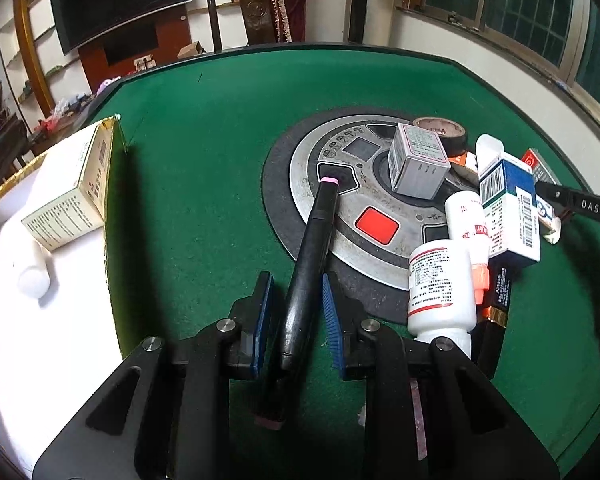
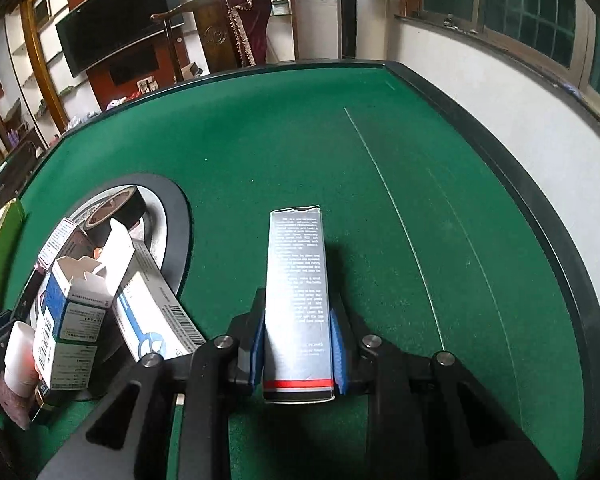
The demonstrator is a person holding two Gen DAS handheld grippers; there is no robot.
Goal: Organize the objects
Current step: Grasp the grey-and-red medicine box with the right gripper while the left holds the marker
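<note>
In the left wrist view my left gripper [image 1: 296,312] has its jaws around a black marker pen [image 1: 310,264] with a pink tip; the pads look slightly apart from it, so the grip is unclear. The pen points toward the round metal centre plate [image 1: 340,208]. In the right wrist view my right gripper [image 2: 298,344] is shut on a tall black-and-silver box [image 2: 298,300] held above the green felt. A pile of medicine boxes and bottles [image 1: 480,216] lies on the plate's right side; it also shows in the right wrist view [image 2: 84,308].
A white tray with a gold rim [image 1: 52,320] at the left holds a cream box [image 1: 72,196] and a white bottle [image 1: 34,276]. A grey cube box [image 1: 418,164] and tape roll [image 1: 440,128] sit on the plate. The table's raised edge [image 2: 520,184] runs at right.
</note>
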